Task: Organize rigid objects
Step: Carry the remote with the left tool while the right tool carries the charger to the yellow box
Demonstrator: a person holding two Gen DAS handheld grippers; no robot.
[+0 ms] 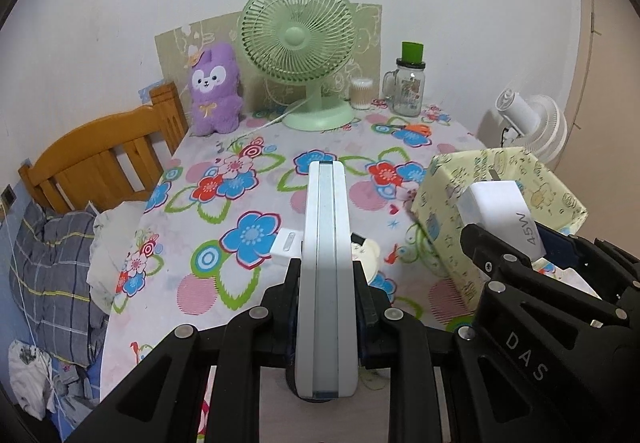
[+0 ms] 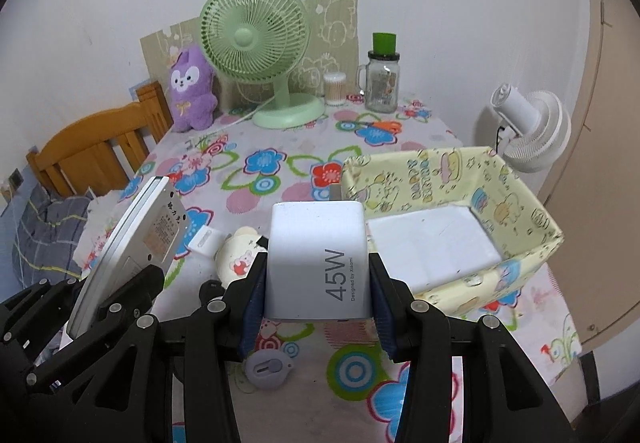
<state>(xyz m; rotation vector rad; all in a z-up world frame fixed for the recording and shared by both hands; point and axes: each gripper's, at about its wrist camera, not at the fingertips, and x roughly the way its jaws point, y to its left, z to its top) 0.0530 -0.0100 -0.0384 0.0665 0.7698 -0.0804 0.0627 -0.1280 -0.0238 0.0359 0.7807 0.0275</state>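
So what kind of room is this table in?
Most likely a bedroom at home: a wooden bed frame with rumpled bedding stands beside the flowered table, and a purple plush toy and a green desk fan sit on it.

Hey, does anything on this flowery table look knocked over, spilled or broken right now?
Nothing stands out. The green fan and glass jar stand upright, and the patterned box sits square with no spill around it.

Your white charger (image 2: 318,263) hides the near-left corner of the patterned box (image 2: 516,267), the flat white device (image 1: 326,275) covers part of the cream toy (image 1: 370,253) behind it, and the label print on the device's back is too small to read.
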